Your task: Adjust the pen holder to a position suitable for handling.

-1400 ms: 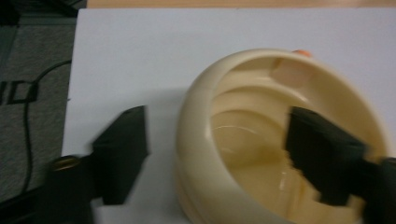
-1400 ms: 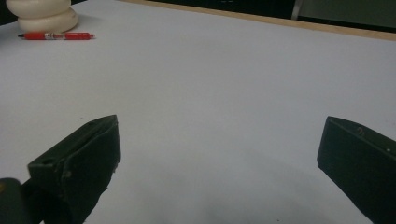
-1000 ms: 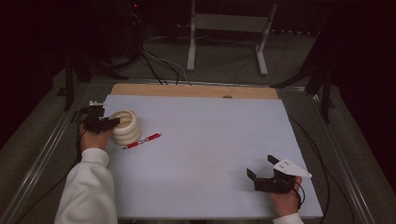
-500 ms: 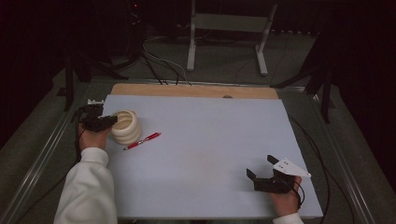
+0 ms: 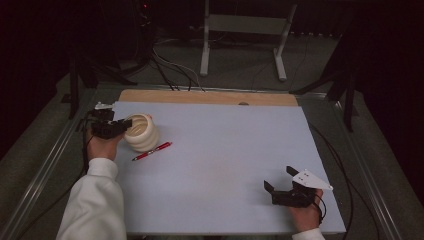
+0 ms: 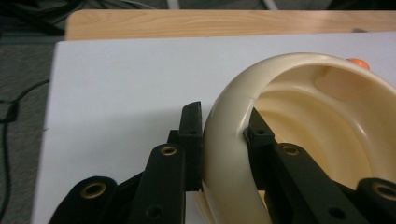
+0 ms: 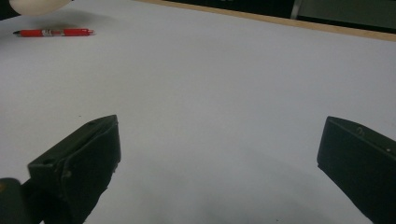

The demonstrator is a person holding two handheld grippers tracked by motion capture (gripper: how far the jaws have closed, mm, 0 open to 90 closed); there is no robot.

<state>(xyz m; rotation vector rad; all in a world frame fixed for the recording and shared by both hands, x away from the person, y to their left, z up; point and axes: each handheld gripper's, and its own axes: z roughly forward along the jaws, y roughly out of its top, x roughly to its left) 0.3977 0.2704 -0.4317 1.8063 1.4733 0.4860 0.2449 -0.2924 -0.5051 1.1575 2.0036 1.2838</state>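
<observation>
Gripping the wall of a cream ribbed bowl (image 5: 141,132), the left gripper (image 5: 119,126) had one jaw outside the rim and the other inside; its jaws had just been closing and were clamped on that wall. The bowl was at the left edge of the pale blue table (image 5: 225,165), towards the far side, tilted so that its opening faced the left hand (image 5: 102,146). In the left gripper view the same bowl (image 6: 299,140) was pinched between the two black jaws, with a small orange spot showing just past its far rim. A red pen (image 5: 151,151) lay flat on the table just beside the bowl, on its near right side, apart from it. The right gripper (image 5: 280,189) rested low near the table's near right corner, well apart from bowl and pen, its jaws spread wide with nothing between them. Seen from that gripper, the pen (image 7: 53,32) lay far off at upper left.
</observation>
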